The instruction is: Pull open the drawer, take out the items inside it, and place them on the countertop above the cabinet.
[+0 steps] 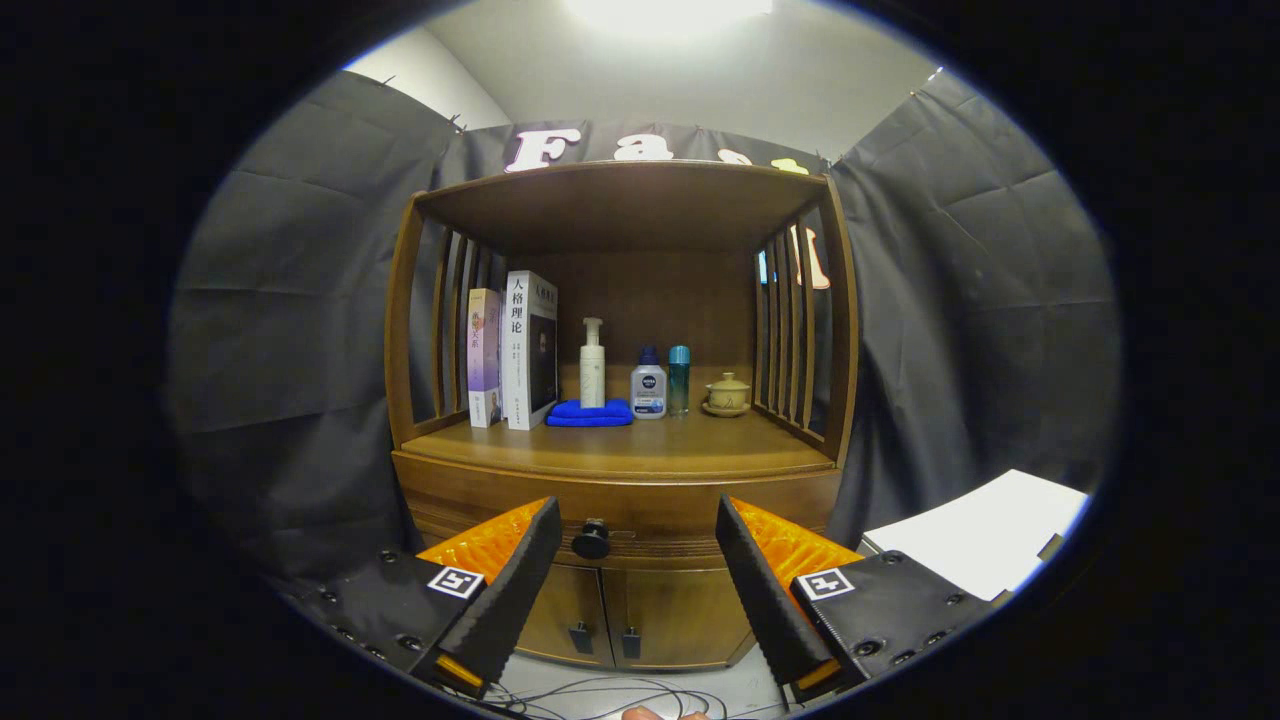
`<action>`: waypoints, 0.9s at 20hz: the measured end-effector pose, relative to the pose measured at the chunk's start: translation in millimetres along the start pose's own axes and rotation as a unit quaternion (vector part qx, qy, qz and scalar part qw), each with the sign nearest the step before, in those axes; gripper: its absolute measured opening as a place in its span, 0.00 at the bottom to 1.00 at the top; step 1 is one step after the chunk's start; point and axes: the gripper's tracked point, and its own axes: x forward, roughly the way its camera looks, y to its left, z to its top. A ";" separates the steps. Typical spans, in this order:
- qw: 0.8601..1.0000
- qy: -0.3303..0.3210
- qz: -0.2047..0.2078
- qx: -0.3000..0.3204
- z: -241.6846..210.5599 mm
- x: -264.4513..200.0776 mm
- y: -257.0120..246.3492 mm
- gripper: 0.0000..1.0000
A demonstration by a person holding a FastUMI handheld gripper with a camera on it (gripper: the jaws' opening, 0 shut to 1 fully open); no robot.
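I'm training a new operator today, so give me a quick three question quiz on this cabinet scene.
1. True or false: the drawer is already pulled open.
2. What lies under the white pump bottle? A) blue cloth B) book C) teacup
3. Fill in: the tongs are ____, with the drawer knob showing between the fingers.

Key: 1 false, it is shut. 2 A, the blue cloth. 3 open.

Gripper [636,503] is two wedge-shaped fingers [505,590] with toothed inner faces, sitting wide apart. Each one's bolted to a black block [385,600] with round screws [868,647] and a little square black-and-white tag [456,581] on top.
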 end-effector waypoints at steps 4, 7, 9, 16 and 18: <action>1.000 0.007 0.007 -0.003 -7.1 5.1 4.0 0.98; 1.000 0.012 0.011 -0.001 -11.3 9.6 6.5 0.98; 1.000 0.012 0.013 0.000 -13.1 9.8 7.1 0.98; 1.000 0.015 0.026 0.008 -15.6 20.0 11.9 0.98; 0.999 0.015 0.028 0.006 -17.5 23.2 13.0 0.98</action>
